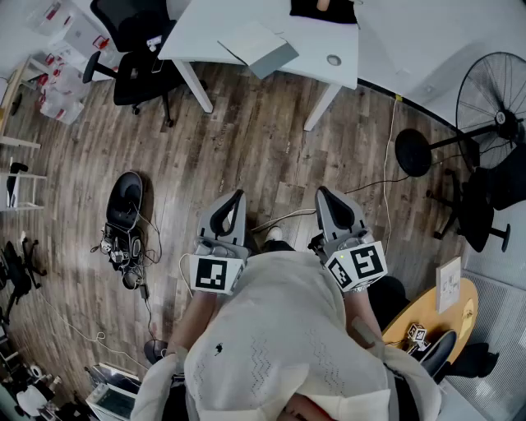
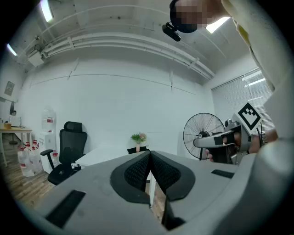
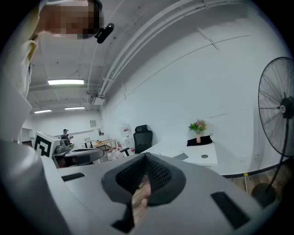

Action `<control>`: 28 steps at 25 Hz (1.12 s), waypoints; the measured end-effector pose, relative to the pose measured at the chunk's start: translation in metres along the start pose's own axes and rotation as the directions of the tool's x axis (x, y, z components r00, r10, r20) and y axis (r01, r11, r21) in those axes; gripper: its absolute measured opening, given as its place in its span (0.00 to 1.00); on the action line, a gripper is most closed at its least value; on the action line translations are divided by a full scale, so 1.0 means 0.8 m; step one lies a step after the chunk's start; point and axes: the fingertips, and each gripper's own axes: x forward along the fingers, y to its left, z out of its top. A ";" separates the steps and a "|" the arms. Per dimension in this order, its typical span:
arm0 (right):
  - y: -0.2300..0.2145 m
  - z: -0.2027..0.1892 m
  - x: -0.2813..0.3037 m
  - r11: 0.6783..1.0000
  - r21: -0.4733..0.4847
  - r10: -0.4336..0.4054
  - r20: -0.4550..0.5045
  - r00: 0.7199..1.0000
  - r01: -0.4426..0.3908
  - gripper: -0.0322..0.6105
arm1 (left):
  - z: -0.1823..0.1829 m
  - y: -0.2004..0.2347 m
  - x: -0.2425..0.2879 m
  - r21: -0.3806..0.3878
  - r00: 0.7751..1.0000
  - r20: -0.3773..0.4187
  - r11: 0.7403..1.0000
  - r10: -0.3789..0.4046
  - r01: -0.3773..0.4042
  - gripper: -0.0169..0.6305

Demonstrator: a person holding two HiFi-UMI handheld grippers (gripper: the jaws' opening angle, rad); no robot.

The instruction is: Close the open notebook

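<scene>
Holding the grey left gripper [image 1: 237, 196] and the grey right gripper [image 1: 324, 192] close to the body

Each gripper had its two jaws pressed together, with nothing between them, above the brown wooden floor [image 1: 263, 140]. Far ahead, the flat grey and white notebook [image 1: 256, 46] lay at the front edge of the white table [image 1: 209, 25], well apart from both grippers. A big round black fan [image 1: 493, 115] stood off to the right.

Open-plan office showing. White desk [image 1: 205, 33] standing on a wood-plank floor [image 1: 263, 140], notebook [image 1: 256, 46] lying on it. Black swivel chair [image 1: 131, 57] sitting alongside. Pedestal fan [image 1: 491, 107] standing by the wall, cables trailing across the boards. Strip lights [image 3: 65, 82] glowing overhead. Water jugs [image 2: 26, 158] lining the far corner.
</scene>
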 end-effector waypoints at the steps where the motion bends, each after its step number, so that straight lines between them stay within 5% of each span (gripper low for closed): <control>1: 0.002 0.001 -0.005 1.000 -0.001 0.008 0.007 1.000 -0.008 0.05 | 0.003 -0.002 -0.002 0.022 1.000 0.014 1.000 0.006 -0.006 0.05; 14: 0.022 -0.003 -0.030 0.997 -0.006 0.075 0.014 0.997 -0.075 0.05 | 0.007 -0.025 -0.031 0.068 0.998 0.034 0.996 0.052 -0.054 0.05; 28: 0.038 -0.020 -0.001 0.986 0.024 0.163 -0.017 0.987 -0.162 0.05 | 0.005 0.000 -0.034 0.029 0.994 0.022 0.994 0.109 -0.110 0.05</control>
